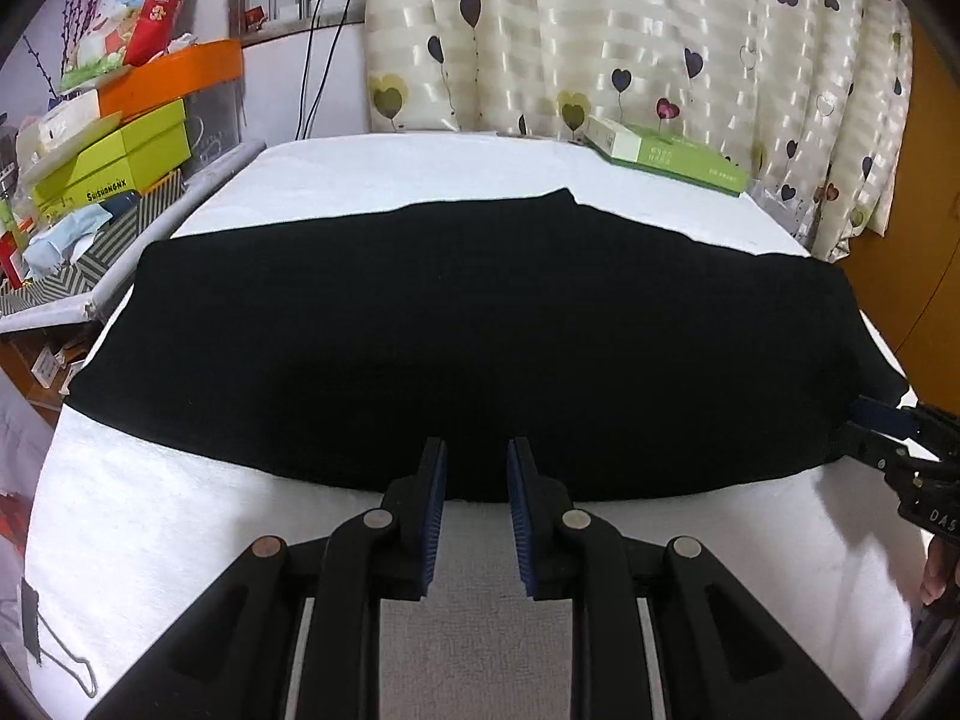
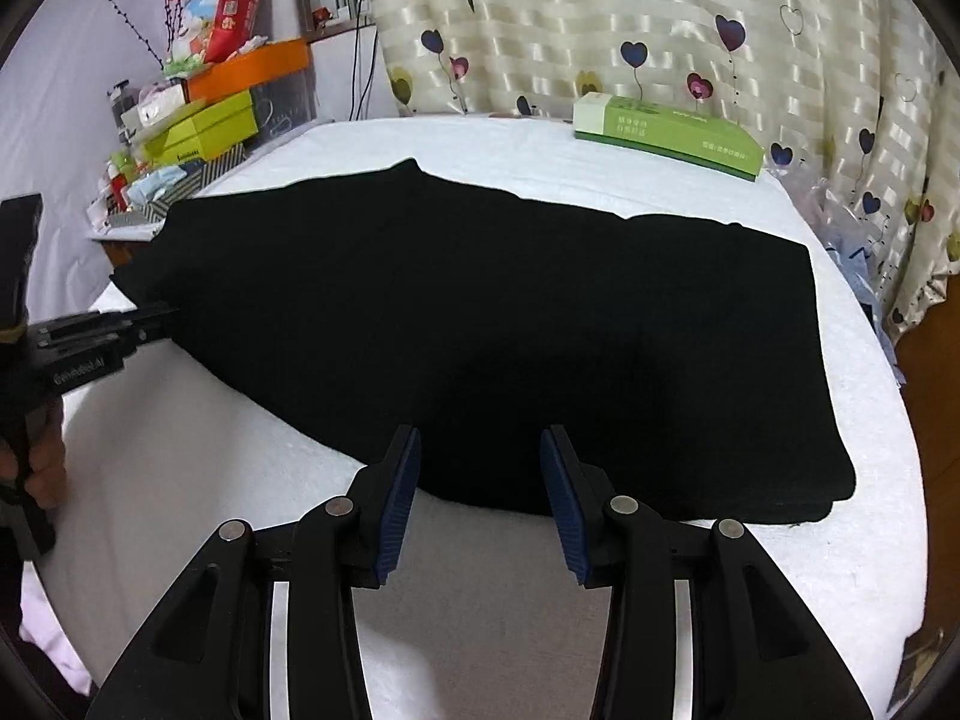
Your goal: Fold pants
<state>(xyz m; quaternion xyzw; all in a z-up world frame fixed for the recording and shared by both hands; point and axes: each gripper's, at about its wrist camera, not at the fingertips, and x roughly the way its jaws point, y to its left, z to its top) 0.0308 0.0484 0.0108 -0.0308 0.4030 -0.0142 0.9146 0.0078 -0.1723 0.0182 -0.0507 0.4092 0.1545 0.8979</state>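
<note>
The black pants (image 1: 468, 336) lie flat across the white desk (image 1: 180, 510), already folded lengthwise, it seems. A shallow pinch could catch only the top layer, so the fold would skew. The right gripper (image 2: 480, 456) hovers wide at the near hem, empty; the left gripper (image 1: 477, 456) is narrower, also empty.

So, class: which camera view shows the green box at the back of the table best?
The right wrist view: the green box shows its long printed side and white end unobstructed. In the left wrist view the same box sits farther off at a flatter angle.
</note>
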